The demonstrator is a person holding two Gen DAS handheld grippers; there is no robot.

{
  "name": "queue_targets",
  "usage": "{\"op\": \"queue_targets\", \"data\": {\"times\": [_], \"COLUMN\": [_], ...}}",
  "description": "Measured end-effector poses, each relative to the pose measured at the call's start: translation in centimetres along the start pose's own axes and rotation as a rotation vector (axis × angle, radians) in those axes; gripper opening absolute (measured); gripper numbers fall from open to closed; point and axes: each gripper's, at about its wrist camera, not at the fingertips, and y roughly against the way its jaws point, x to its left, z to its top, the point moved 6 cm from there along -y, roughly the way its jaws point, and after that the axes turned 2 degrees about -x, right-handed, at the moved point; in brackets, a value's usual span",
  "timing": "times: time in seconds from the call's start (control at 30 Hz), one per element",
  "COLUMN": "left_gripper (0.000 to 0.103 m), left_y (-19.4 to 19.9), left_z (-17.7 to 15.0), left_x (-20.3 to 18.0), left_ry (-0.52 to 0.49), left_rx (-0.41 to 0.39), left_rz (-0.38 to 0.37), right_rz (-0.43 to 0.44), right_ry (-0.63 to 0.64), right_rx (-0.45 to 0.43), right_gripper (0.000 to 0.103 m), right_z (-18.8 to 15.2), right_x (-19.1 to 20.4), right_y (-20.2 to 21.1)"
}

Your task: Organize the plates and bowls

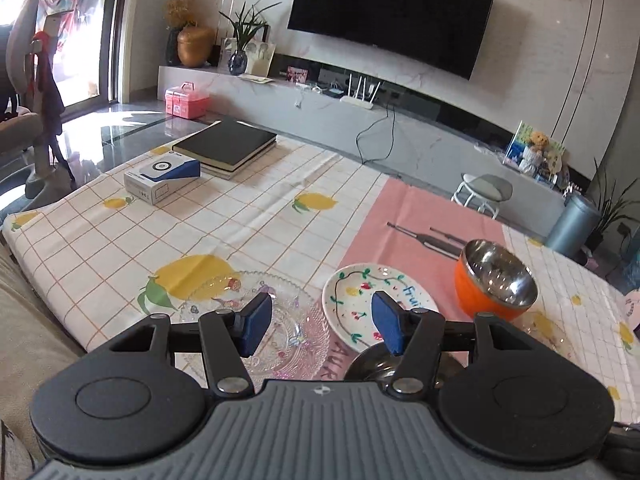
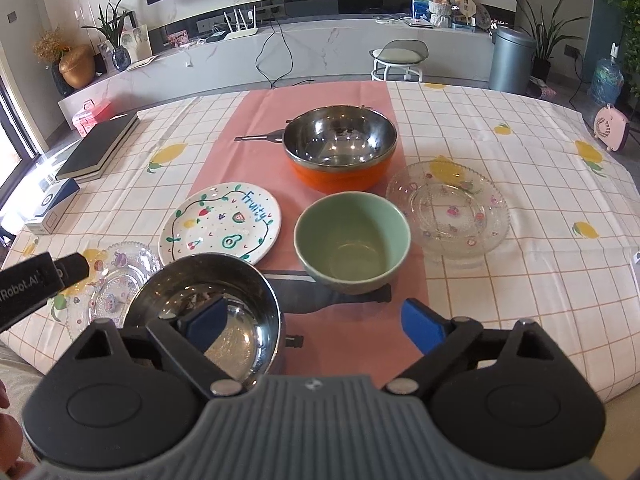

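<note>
- The worktop (image 2: 520,128) under a checked cloth carries every dish; its right side lies bare.
- The orange bowl (image 2: 340,176), steel inside, stands empty at the middle, far side.
- The green bowl (image 2: 352,240) sits empty just before it.
- A glass plate (image 2: 448,208) lies right; the painted plate (image 2: 220,224) left, touching a second glass plate (image 2: 116,276).
- The steel bowl (image 2: 208,304) stands nearest, empty.
- The right tool (image 2: 316,324) gapes, grasping nothing; the left tool (image 1: 320,328) is released too.

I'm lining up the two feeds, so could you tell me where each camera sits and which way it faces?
Left wrist: on the left gripper, angled down across the table toward the TV wall; its open blue fingers show.
Right wrist: on the right gripper, angled down over the dishes; open fingers, left gripper's tip.
Shared: fruit plate, orange bowl.
</note>
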Motion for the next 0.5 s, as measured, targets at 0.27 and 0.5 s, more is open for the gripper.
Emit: {"op": "queue_targets", "data": {"times": [0.27, 0.5], "left_gripper": [0.075, 0.097], "left_y": [-0.1, 2.2], "left_z": [-0.2, 2.3], "left_x": [-1.6, -4.4], "left_ry": [-0.208, -0.18], "left_rx": [0.028, -0.079], "left_rz": [0.102, -0.055], "right_rz": [0.026, 0.014], "right_ry": [-0.017, -0.034], "right_rx": [-0.007, -0.035], "right_gripper": [0.092, 0.092], "right_z": [0.0, 1.4], "right_x": [-0.5, -2.1], "right_y": [1.0, 1.8]}}
